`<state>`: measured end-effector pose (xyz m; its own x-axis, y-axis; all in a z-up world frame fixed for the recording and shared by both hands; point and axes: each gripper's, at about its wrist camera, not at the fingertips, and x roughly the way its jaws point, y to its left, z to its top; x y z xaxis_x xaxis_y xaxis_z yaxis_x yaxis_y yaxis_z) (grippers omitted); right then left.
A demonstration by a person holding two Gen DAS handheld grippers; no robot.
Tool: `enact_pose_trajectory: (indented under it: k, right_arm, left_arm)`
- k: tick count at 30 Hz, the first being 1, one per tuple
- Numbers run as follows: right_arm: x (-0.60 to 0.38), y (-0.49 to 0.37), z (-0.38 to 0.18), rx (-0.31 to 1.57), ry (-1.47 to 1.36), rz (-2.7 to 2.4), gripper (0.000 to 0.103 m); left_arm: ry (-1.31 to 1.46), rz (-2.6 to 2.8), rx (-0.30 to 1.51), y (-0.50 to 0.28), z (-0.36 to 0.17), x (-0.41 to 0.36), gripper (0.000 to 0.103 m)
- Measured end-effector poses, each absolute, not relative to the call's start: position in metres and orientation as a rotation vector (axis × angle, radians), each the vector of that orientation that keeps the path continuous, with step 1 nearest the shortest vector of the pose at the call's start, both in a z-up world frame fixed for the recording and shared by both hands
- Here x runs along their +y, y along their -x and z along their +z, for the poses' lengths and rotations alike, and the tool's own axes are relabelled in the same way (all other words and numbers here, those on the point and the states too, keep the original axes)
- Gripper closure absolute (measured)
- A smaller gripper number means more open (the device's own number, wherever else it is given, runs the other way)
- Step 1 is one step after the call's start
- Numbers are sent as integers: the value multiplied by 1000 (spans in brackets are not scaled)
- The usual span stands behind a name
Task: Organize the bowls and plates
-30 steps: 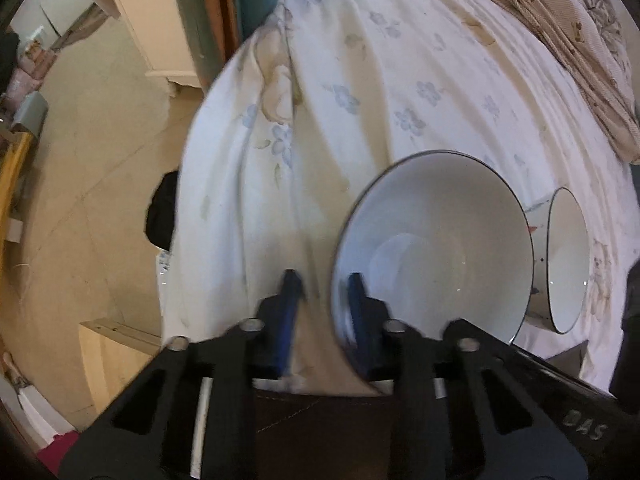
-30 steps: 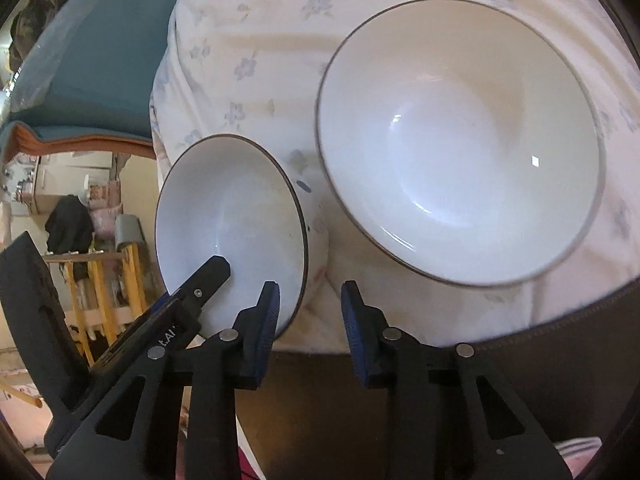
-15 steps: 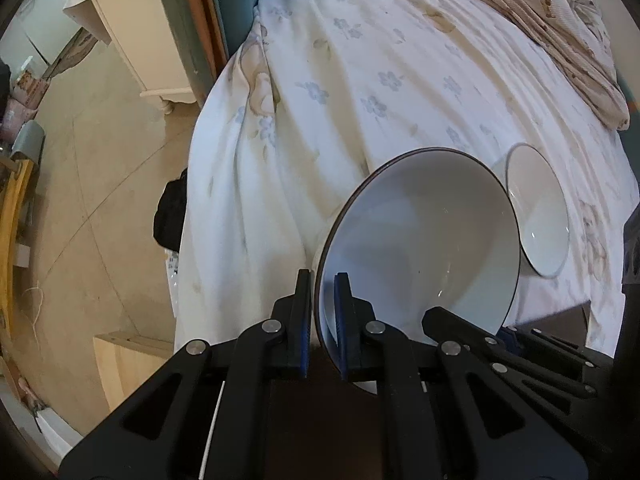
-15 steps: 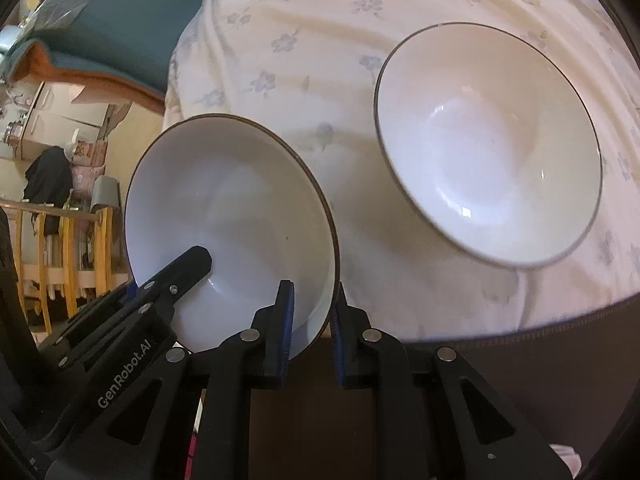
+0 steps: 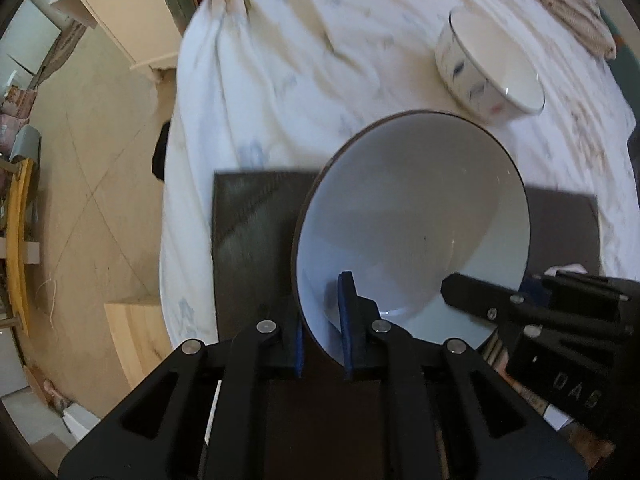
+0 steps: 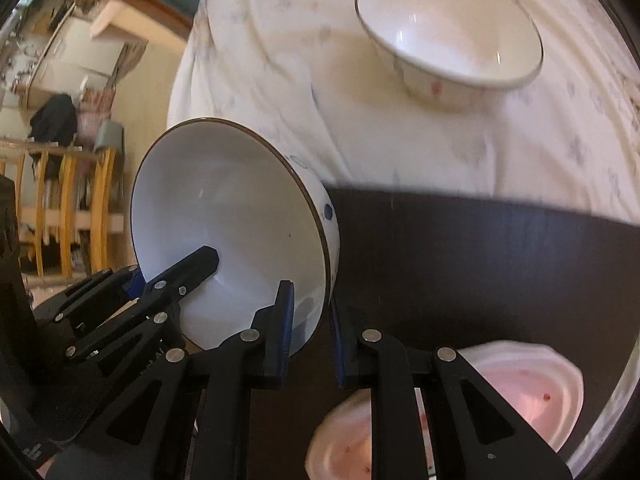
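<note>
A white bowl with a dark rim (image 5: 412, 220) is held tilted in the air above a dark mat (image 5: 256, 232). My left gripper (image 5: 322, 332) is shut on its near rim, and my right gripper (image 6: 310, 320) is shut on the opposite rim of the same bowl (image 6: 224, 220). Each gripper shows in the other's view, gripping the bowl. A second white bowl with small painted marks (image 5: 488, 68) sits upright on the floral bedsheet beyond; it also shows in the right wrist view (image 6: 448, 40).
The dark mat (image 6: 480, 264) lies on the white floral bedsheet (image 5: 288, 40) near the bed's edge. Pale pink plates (image 6: 528, 392) lie at the near right. Tiled floor, a white cabinet (image 5: 120, 20) and a wooden chair (image 6: 68, 200) lie left of the bed.
Both grippers closed on the dark-rimmed bowl's rim, lifted it off the bedsheet and drew it back over the dark mat. The second bowl stays on the sheet, now farther away.
</note>
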<state>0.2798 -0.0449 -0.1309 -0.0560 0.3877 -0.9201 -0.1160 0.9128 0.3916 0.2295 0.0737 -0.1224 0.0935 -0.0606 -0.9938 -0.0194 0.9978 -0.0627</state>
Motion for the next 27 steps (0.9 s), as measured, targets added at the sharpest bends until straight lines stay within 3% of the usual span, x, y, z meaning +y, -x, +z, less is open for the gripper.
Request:
enact_pose_trajectory:
  k: [7,16,18,21,23,27]
  right_arm:
    - [-55,-276,-144,1609,-300,450,81]
    - [-81,-286,-133,1524,-350,369,78]
    - [-77,-286,-134,1527,-314,376,78]
    - [-68,-284,-130,1504,-237,384,84]
    - [-67,-279,-128,1490,-222,394,93]
    - [-60,-274,-121,1478,-167,379,94]
  left_arm:
    - [80,-40,1461,-232,-119,80,82]
    - [112,6,1452,-254,-120,89,81]
    - [97,2,1449,-254,-120,88,82]
    - [38,-33,1451,-254,-118,78,97]
    - [31,-22,1447,-254,-115,77,98]
    - [44,-25,1418,-248,-97,77,98]
